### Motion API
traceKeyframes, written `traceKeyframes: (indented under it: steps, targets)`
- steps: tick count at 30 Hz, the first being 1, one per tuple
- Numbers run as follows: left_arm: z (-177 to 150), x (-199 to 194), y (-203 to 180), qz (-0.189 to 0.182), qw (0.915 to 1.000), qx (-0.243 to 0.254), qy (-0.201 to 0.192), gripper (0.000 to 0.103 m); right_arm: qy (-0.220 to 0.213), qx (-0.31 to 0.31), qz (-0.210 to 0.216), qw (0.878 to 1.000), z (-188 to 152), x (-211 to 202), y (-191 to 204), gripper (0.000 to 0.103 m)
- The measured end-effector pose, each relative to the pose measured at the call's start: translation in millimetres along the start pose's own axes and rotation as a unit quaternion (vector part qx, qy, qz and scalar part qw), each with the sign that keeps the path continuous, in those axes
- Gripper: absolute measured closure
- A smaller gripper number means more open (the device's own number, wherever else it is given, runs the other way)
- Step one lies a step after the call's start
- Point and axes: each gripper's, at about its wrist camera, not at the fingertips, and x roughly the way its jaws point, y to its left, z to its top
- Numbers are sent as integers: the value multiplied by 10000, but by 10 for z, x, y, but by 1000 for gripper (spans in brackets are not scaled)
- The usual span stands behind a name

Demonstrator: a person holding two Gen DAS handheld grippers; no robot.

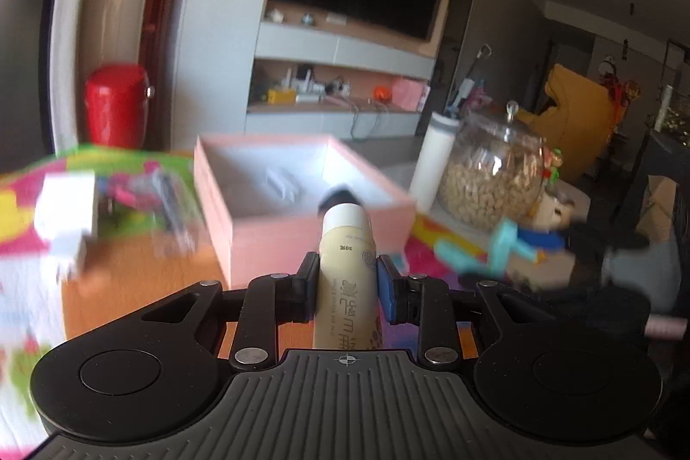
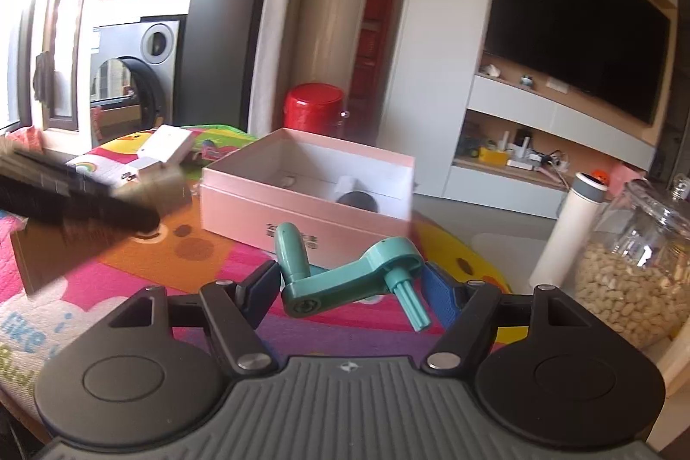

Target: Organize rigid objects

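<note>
Transport step: left tool (image 1: 348, 279) clamps the cream tube (image 1: 345, 270); right tool (image 2: 349, 287) grips the teal crank (image 2: 345, 279). Next: lower both into the pink box (image 2: 302, 201).

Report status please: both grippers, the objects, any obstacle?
Left gripper shut on cream tube. Right gripper shut on teal crank handle. Pink box ahead, open, nothing in the way.

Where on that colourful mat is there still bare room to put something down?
The orange patch left of the pink box looks free. Right of the box it is crowded: white bottle and glass jar. The white packages fill the far left.
</note>
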Motion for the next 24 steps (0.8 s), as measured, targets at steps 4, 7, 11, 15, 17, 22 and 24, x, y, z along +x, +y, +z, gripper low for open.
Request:
traceKeyframes:
  steps: [4,7,11,15,17,22,24]
  targets:
    - [589,236,-1,193,9983,103,-537,71,75,167,-10,9998,-34,34,-61,31]
    - [991,628,38,277,9975,-51,-651,71,126,237,58,9996,-46,68,-71,31]
    - [1182,1208,165,713,9965,-422,-131,73,163,193,-20,9997,-72,54,-79,31]
    - [994,1293,292,652,9966,-501,-65,73,229,177,-193,9994,-156,4,-148,31]
    - [846,1182,384,523,9961,-706,12,73,355,233,-308,9986,-200,44,-209,31]
    - [294,686,521,362,9951,-843,372,73,610,462,-533,9956,-263,136,-344,31]
    - [107,553,562,346,9928,-962,616,73,562,501,-538,9957,-200,152,-375,31]
